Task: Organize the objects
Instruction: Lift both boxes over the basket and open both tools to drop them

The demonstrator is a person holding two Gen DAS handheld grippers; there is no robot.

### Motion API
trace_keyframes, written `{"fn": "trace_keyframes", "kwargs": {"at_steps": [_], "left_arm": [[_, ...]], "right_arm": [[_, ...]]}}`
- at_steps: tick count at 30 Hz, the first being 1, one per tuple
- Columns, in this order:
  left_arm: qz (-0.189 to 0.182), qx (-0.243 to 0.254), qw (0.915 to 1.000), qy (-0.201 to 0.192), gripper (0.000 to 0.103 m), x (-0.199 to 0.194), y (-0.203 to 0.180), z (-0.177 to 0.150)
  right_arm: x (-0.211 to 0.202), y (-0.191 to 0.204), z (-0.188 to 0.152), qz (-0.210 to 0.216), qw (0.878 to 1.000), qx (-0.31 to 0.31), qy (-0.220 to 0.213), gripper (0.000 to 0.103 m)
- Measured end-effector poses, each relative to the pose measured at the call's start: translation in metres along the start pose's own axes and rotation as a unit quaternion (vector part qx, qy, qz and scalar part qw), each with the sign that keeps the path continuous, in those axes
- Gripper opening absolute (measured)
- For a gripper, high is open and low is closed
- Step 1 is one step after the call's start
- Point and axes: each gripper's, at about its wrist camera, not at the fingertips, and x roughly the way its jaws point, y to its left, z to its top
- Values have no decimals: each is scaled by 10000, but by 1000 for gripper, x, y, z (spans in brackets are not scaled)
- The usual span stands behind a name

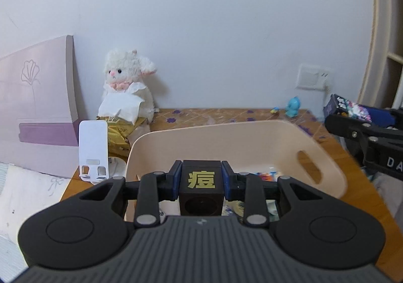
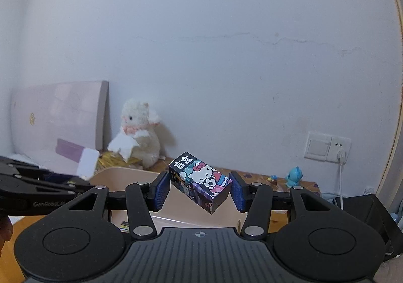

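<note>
My left gripper (image 1: 201,183) is shut on a small dark brown box (image 1: 201,191) with a yellow character on its top, held over the near rim of a beige plastic basket (image 1: 241,139). My right gripper (image 2: 200,188) is shut on a Hello Kitty box (image 2: 201,181), tilted between the blue pads (image 2: 161,188) above the same basket (image 2: 121,177). In the left wrist view the right gripper (image 1: 362,129) and its box (image 1: 350,106) show at the right edge. Several small colourful items (image 1: 267,176) lie inside the basket.
A white plush lamb (image 1: 128,84) sits against the wall behind a yellow packet (image 1: 121,134) and a white phone stand (image 1: 93,149). A pink board (image 1: 37,96) leans at left. A blue figurine (image 1: 292,106) stands at the table's back. A wall socket (image 2: 327,149) has a cable plugged in.
</note>
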Motion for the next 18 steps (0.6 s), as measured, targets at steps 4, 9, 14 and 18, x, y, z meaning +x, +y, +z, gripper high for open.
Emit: {"fn": "trace_keyframes", "kwargs": {"at_steps": [4,9,14,18], "left_arm": [[130,55,9991,394,34,34,-4,-3],[5,32,9968,802,34,61,-5,-16],[108,229,9948,990,35,70,-9,-22],[52,150,9977,665,77,49,-6,-16]], "right_arm": [[31,4,-11,-77,9991,-220,349,48],[66,3,-33,2,9961,-162,872,48],[82,5,-52,-37,9930,-115,1179,58],[73,2,-52,-3,9938,-55,1110,73]]}}
